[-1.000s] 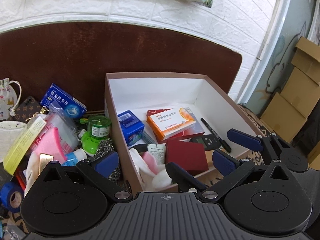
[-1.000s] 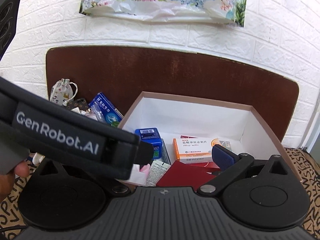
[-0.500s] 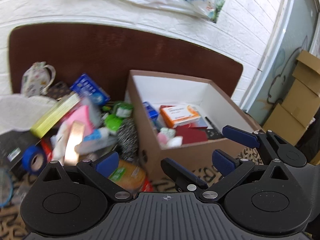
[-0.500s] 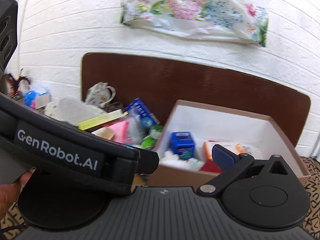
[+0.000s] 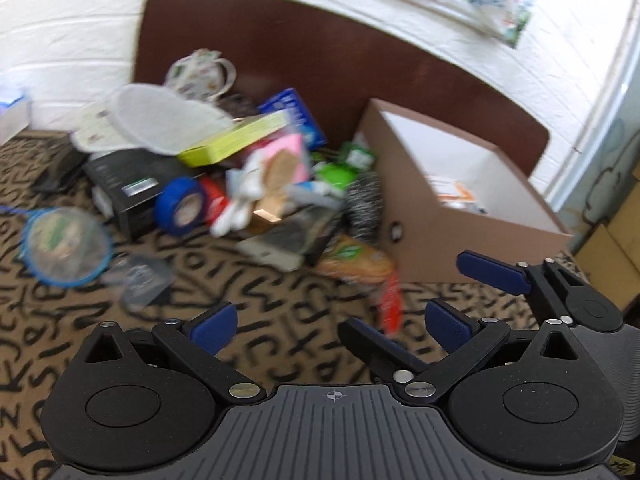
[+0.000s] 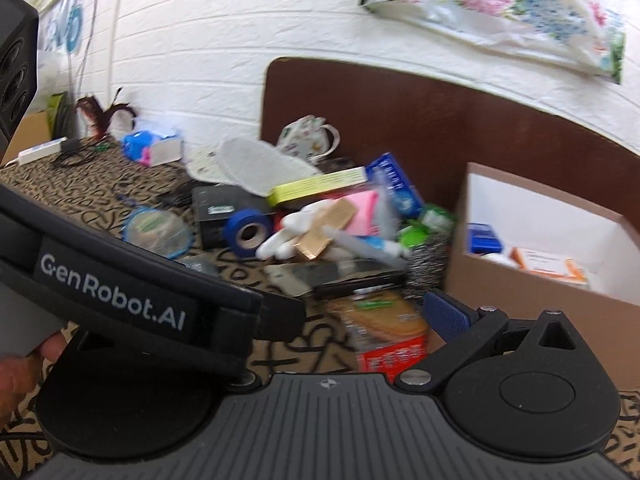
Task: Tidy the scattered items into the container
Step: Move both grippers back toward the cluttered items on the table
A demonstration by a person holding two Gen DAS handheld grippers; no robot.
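Brown card: we've got the box (image 5: 436,216) at the right of the left wrist view, open-topped, white inside, with an orange-and-white packet (image 6: 548,266) and a blue carton (image 6: 484,238) already lying in it.
Step in hand: by our reading we're between picks, both tools empty and facing the heap, choosing the next item.
Left tongs (image 5: 328,322): spread wide, nothing between the blue pads, low centre of the left wrist view, above the patterned surface (image 5: 60,304).
Right tongs (image 6: 446,316): we see one blue pad only; the other side is hidden behind the left tool's strap, so we cannot tell how far apart they stand. In the left wrist view the second pair of blue fingers at lower right looks parted and empty.
Heap: left of the box, touching its wall, blurred.
Nearest item: the orange biscuit packet (image 5: 354,262), just above and right of the left tongs, beside the box corner.
Also waiting: blue tape roll (image 5: 182,206), yellow-green box (image 5: 236,142), round blue-rimmed lid (image 5: 66,246) well apart at far left.
Next move: we'd say drop forward onto the biscuit packet, straddle it, close, then carry right over the box rim.
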